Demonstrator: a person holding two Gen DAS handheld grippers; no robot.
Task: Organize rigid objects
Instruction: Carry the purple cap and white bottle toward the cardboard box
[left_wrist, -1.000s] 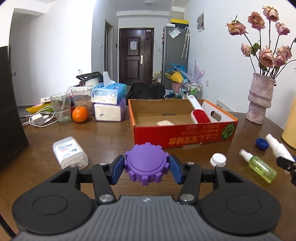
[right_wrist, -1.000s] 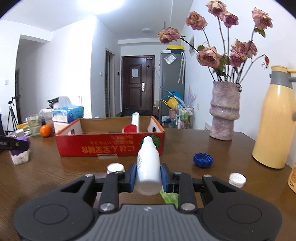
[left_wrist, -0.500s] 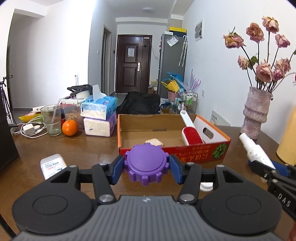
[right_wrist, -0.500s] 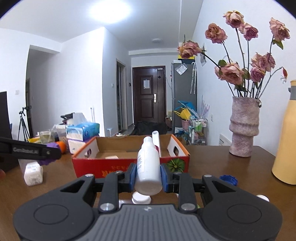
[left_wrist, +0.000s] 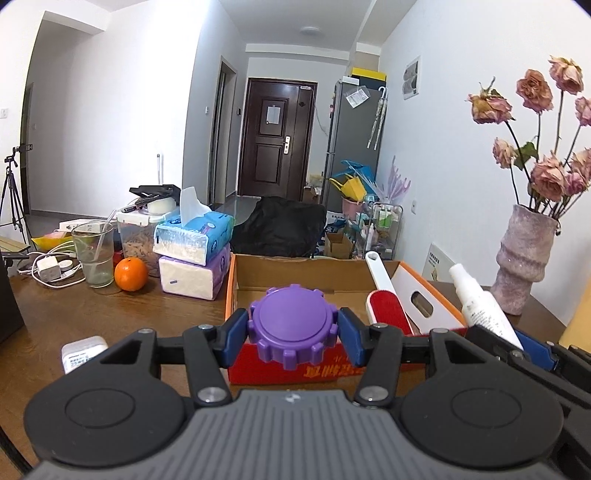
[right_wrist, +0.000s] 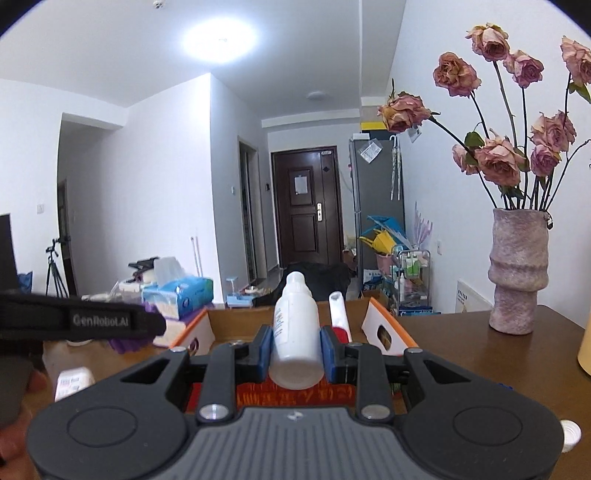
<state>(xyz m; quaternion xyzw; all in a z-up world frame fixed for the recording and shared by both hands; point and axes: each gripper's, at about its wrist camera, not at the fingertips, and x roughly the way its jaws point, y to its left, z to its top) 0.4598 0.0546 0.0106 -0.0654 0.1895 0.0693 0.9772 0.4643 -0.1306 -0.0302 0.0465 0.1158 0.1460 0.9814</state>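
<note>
Purple gear-edged plastic lid (left_wrist: 291, 328) sits clenched in the left gripper (left_wrist: 291, 334) jaws, hanging just near of the red cardboard box's (left_wrist: 436, 314) front wall. To the right, the right gripper (right_wrist: 295, 350) jaws grasp a white plastic bottle (right_wrist: 295, 332), long axis pointing far, toward the box opening. Both loads ride above the counter (left_wrist: 74, 314); the box lies straight ahead of each, the bottle looking slightly closer in.

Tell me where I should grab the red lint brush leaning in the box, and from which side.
Grip the lint brush by its white handle, coming from above. It leans against the cardboard box's right wall with the handle sticking up past the rim, while the red head sits low inside. Both hand-held grippers are full now.
</note>
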